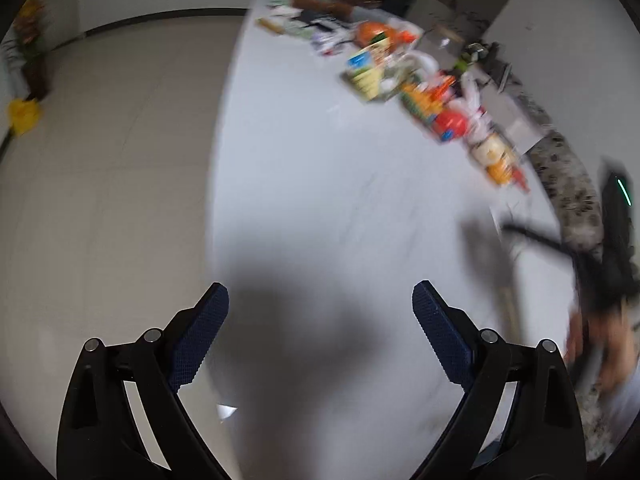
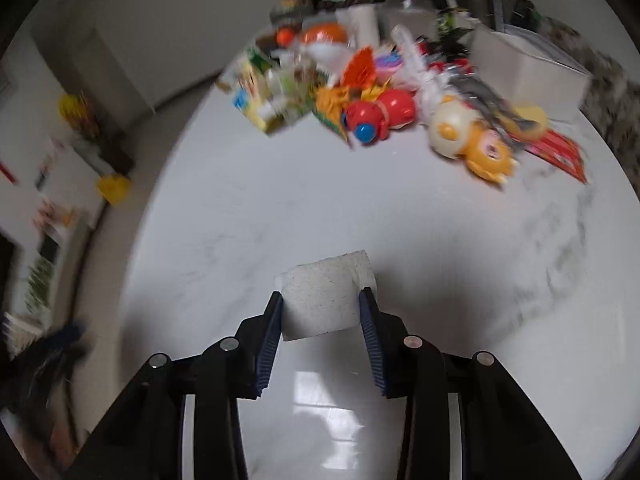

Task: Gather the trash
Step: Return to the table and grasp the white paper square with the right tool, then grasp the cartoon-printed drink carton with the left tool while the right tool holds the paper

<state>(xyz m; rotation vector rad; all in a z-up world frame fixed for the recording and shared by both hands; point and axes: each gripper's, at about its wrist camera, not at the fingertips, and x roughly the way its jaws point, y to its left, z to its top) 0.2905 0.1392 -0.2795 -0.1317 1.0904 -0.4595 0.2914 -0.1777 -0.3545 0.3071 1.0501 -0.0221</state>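
Observation:
My right gripper (image 2: 322, 300) is shut on a white speckled paper piece (image 2: 324, 298), held just above the white marble table (image 2: 240, 208). My left gripper (image 1: 320, 300) is open and empty above the table's near left part (image 1: 304, 184), close to its edge. The right gripper shows blurred at the right edge of the left wrist view (image 1: 600, 264). Both views are motion-blurred.
A long heap of toys, cartons and wrappers (image 2: 380, 104) lies along the table's far side, also in the left wrist view (image 1: 420, 84). A grey box (image 2: 524, 72) stands at the far right. Tiled floor (image 1: 120, 160) lies left of the table.

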